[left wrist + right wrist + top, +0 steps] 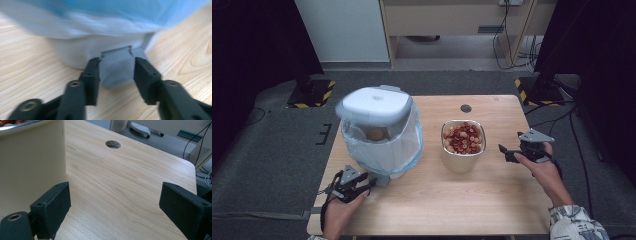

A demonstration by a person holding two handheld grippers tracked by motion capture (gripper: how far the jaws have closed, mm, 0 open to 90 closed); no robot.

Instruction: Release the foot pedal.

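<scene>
The counter (492,200) is a rectangular slab of pale wood-grain laminate with rounded corners and a round cable hole (466,108) near its far edge. Toward the left edge stands a small white plastic bin (379,137), rounded in body, lined with a thin, crinkled, translucent blue bag (404,150) that drapes over its rim; its smooth domed lid (373,106) stands tilted up, and a roundish tan item lies inside. A grey, ribbed, wedge-shaped pedal (117,68) projects from the bin's base toward the near edge. The left hand-held gripper (374,183) lies low on the counter just in front of the bin, its black, blocky jaws apart and flanking the pedal on both sides; the picture is blurred, and the pads appear to stand just beside the pedal's flanks rather than press on them. Near the middle of the counter sits a cream, square-sided tub (463,147) with rounded corners and a matte wall, filled with small red and tan pieces (463,137). The right hand-held gripper (507,151) is held near the right edge, pointing toward the tub, with its jaws spread wide and nothing between them; in the right gripper view one jaw is just beside the tub's wall.
</scene>
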